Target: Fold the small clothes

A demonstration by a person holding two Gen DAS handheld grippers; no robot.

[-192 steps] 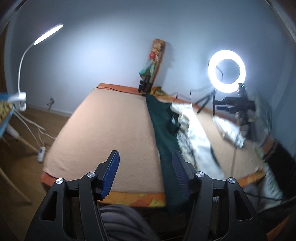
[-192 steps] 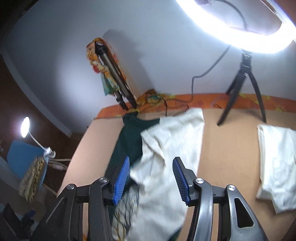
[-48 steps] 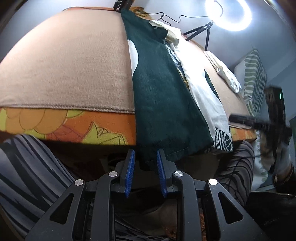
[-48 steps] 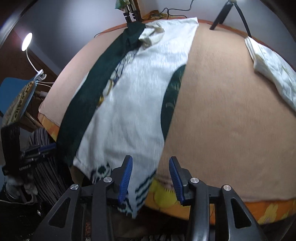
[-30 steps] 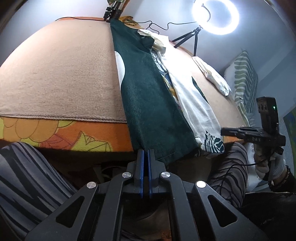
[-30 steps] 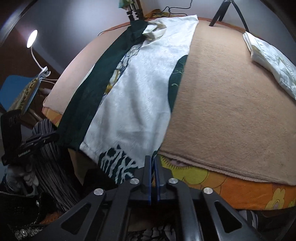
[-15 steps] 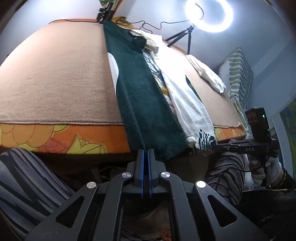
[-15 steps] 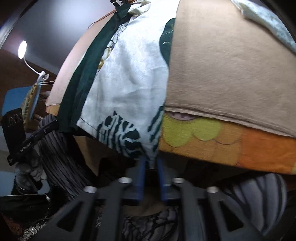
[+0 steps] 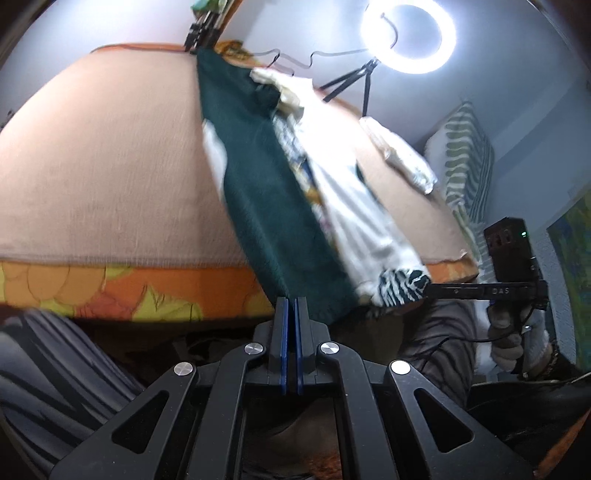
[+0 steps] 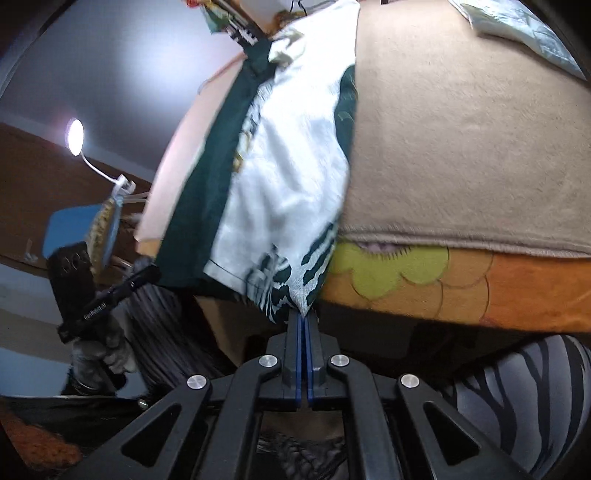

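Observation:
A small garment, dark green point(image 9: 266, 192) on one side and white point(image 10: 291, 166) with a striped hem on the other, lies stretched along the tan blanket point(image 9: 96, 173) and hangs over the near edge. My left gripper point(image 9: 290, 306) is shut on the green hem corner. My right gripper point(image 10: 305, 321) is shut on the striped white hem corner point(image 10: 295, 288). Each gripper shows in the other's view, the right one point(image 9: 480, 290) and the left one point(image 10: 110, 291), both below the table edge.
A folded white cloth point(image 9: 399, 158) lies at the far right of the blanket. A ring light point(image 9: 408, 35) on a tripod stands behind it. An orange flowered cover point(image 10: 461, 288) hangs under the blanket's front edge. A desk lamp point(image 10: 75, 136) stands left.
Both grippers closed on the garment's hem corners about a second ago and have since pulled back and down, drawing the hem farther over the table's front edge.

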